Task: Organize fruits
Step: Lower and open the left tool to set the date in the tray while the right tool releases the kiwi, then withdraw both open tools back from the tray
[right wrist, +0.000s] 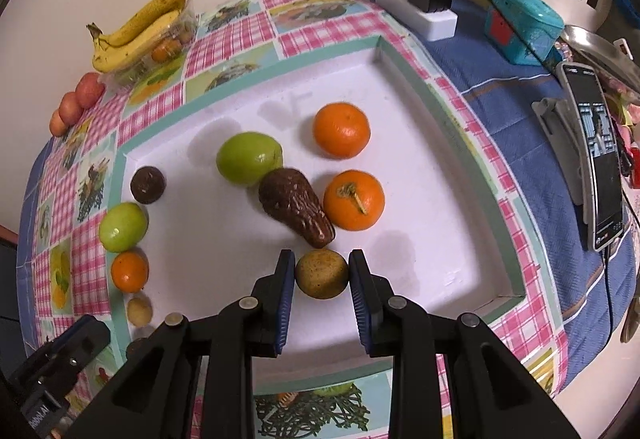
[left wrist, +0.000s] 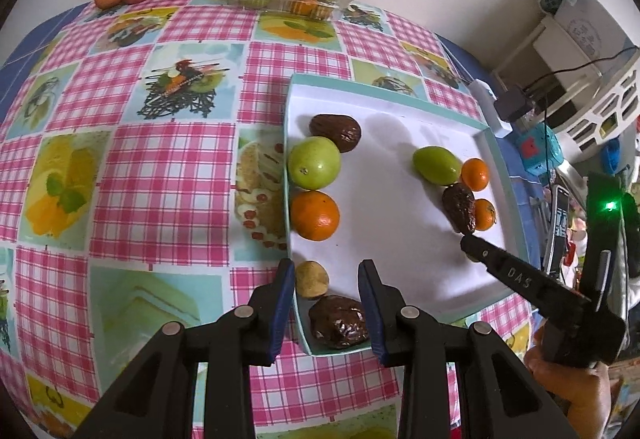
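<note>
Gripping a small brownish-yellow fruit between both pads, my right hand-held gripper sits closed on it at about 6 o'clock on the white tray, just below the wrinkled dark fruit, which lies between a green fruit at 10 o'clock and an orange at 3 o'clock. My left hand-held gripper hangs over the tray's near corner, jaws narrowly apart and pressing on nothing, with a small tan fruit and a dark lumpy fruit seen between them.

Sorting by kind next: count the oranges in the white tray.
3: one orange in the row along the tray edge, two beside the long brown fruit. None seems hidden.
</note>
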The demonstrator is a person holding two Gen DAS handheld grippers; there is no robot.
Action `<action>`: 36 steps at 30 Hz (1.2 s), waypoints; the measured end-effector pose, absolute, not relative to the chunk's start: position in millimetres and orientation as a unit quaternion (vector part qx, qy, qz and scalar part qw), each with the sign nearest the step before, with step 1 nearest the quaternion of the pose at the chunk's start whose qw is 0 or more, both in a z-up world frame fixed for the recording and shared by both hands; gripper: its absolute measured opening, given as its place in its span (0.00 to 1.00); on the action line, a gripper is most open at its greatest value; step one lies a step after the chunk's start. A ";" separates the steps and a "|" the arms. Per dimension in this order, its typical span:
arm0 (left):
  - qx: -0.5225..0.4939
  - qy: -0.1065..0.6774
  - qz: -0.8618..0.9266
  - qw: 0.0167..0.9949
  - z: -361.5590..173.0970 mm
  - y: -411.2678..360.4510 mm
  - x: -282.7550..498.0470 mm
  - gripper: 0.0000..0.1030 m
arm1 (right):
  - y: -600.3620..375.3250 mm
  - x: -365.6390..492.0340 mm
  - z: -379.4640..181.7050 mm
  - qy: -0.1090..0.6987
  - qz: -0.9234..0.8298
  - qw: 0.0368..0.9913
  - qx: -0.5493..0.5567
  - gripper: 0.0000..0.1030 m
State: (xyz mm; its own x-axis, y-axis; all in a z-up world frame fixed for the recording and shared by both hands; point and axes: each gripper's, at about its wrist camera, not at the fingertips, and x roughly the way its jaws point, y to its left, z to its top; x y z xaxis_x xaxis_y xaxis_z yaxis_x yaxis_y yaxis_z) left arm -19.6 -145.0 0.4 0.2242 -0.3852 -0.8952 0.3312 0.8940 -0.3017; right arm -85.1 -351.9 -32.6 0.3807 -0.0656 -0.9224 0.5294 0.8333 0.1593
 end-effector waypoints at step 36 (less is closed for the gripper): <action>0.048 0.583 -0.068 0.809 -21.3 -102.1 6.7 1.00 | -338.0 -70.4 -47.9 0.551 -0.177 0.795 0.182 0.73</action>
State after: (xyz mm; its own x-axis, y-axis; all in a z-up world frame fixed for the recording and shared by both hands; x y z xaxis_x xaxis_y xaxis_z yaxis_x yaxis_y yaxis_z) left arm 6.7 -102.1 -21.3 0.3121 -0.0539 -0.9485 0.1658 0.9862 -0.0015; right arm -70.4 -338.0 -47.9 0.3307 -0.0814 -0.9402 0.4823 0.8710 0.0942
